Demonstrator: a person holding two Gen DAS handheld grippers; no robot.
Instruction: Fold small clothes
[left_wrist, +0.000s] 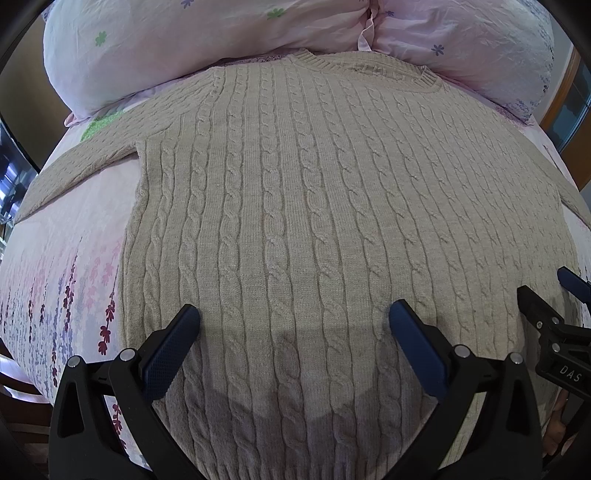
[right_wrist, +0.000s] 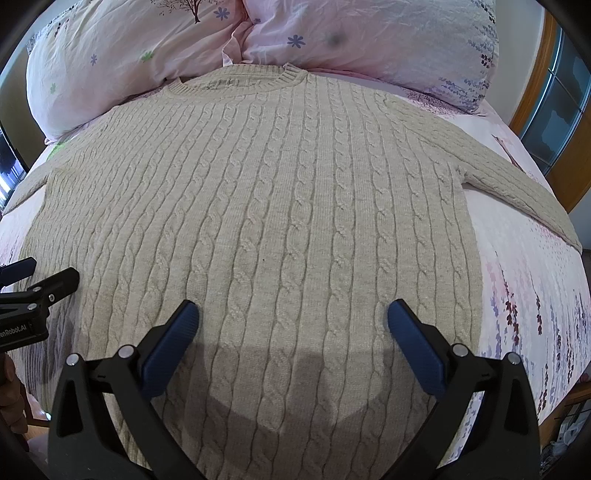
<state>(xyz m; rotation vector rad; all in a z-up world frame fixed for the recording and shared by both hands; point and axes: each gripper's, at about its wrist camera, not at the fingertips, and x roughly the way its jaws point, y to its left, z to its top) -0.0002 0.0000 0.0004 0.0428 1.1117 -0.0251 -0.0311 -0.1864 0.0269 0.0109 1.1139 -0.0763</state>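
A beige cable-knit sweater (left_wrist: 295, 184) lies flat and face up on the bed, collar toward the pillows, both sleeves spread out to the sides. It also fills the right wrist view (right_wrist: 280, 206). My left gripper (left_wrist: 294, 314) is open and empty, hovering above the sweater's lower left part. My right gripper (right_wrist: 293, 312) is open and empty above the lower right part. The right gripper shows at the right edge of the left wrist view (left_wrist: 546, 291), and the left gripper at the left edge of the right wrist view (right_wrist: 44, 275).
The bed sheet (left_wrist: 66, 258) is pink with a flower print. Two pink pillows (left_wrist: 184, 40) (right_wrist: 388, 40) lie behind the collar. A wooden door frame (right_wrist: 535, 81) stands at the right. The bed edge drops off at the right (right_wrist: 554, 387).
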